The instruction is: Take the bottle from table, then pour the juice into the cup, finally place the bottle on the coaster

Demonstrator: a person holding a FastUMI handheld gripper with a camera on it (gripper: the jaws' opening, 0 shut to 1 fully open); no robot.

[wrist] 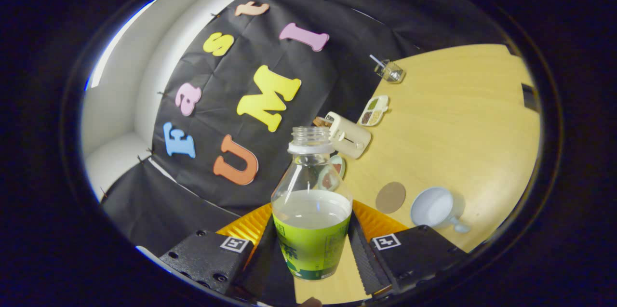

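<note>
The tool (311, 244) has its two fingers closed in on the lower, green-labelled part of a clear plastic bottle (311, 201), one finger pressing on each side, so the bottle is gripped and lifted clear of the pale wooden bench (458, 119). The bottle has no cap on and pale juice fills it to about the top of the label. The whole scene sits tilted in the gripper view, which suggests the bottle is being carried or just starting to tip.

By my reckoning the first step, taking the bottle, is done. The pouring is not: the one white handled cup (434, 208) beyond the right finger looks empty. The one round brown coaster (390, 197) lies bare just beside the cup, between it and the bottle, so the last step is also left.

Counting the rest: one cream toaster-like box (349, 138) beyond the bottle's neck, one white divided dish of grains (373, 110) behind it toward the bench's far edge, one small clear glass with a straw (389, 71) at the far edge, and one small plate (338, 166) partly hidden behind the bottle.
</note>
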